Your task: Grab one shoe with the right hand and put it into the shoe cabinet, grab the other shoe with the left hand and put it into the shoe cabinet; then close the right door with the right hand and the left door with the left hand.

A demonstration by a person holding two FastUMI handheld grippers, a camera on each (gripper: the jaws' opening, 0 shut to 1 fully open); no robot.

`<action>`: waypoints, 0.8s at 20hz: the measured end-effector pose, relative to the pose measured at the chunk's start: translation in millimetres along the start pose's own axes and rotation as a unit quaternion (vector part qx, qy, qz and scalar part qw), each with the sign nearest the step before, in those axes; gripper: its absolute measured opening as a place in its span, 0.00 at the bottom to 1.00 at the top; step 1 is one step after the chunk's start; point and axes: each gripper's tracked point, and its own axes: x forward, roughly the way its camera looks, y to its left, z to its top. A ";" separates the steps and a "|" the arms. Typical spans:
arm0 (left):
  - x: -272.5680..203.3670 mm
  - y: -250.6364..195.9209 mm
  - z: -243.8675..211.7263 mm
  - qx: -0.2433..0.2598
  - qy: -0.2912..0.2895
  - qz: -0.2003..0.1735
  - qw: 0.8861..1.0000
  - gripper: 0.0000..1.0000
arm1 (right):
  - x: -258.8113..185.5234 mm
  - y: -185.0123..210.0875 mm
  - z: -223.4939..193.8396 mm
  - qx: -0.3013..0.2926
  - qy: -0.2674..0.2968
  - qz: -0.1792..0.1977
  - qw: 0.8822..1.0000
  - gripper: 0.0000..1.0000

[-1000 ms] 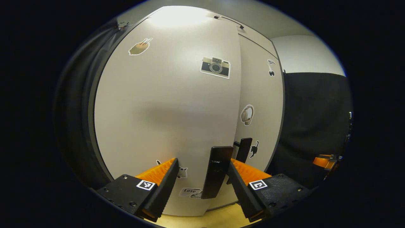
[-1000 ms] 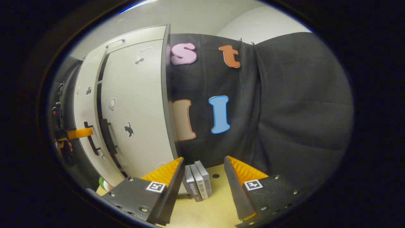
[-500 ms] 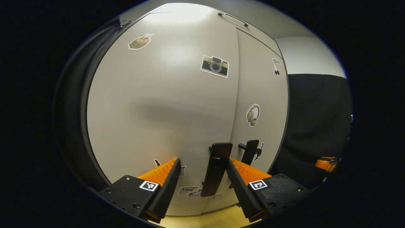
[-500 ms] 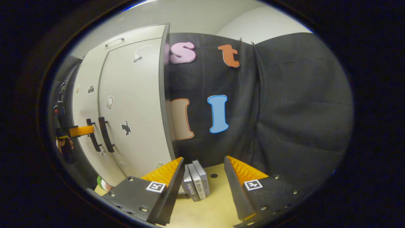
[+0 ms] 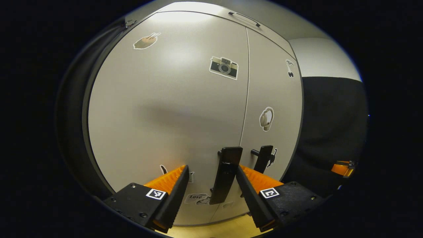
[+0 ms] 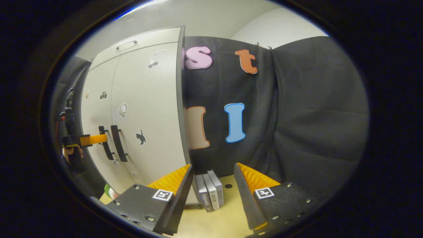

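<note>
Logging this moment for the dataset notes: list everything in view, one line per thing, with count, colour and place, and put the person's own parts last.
shoe cabinet: 1, pale grey, doors together
door handles: 2, black, at the door seam
stickers: several, mixed, on the doors
books: 3, grey, upright right of the cabinet
table: 1, light wood, below
left gripper: 1, open, its fingers either side of the left handle
right gripper: 1, open, facing the books
hand: 1, holding the left gripper
</note>
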 end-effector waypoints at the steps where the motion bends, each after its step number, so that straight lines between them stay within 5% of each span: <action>1: -0.8 -0.4 -0.8 0.001 0.004 0.003 1.000 0.88 | -1.3 4.7 4.2 0.001 -0.003 0.006 1.000 0.75; 6: -22.3 2.5 8.8 0.013 0.004 0.019 1.000 0.90 | -12.3 31.3 32.9 0.007 -0.022 0.033 0.999 0.71; 13: -109.5 6.1 61.1 0.022 -0.027 0.054 0.998 0.89 | -42.0 89.3 97.5 0.029 -0.069 0.080 0.994 0.76; 16: -151.6 4.6 83.0 0.041 -0.045 0.082 0.995 0.88 | -56.1 120.5 121.8 0.047 -0.089 0.100 0.990 0.70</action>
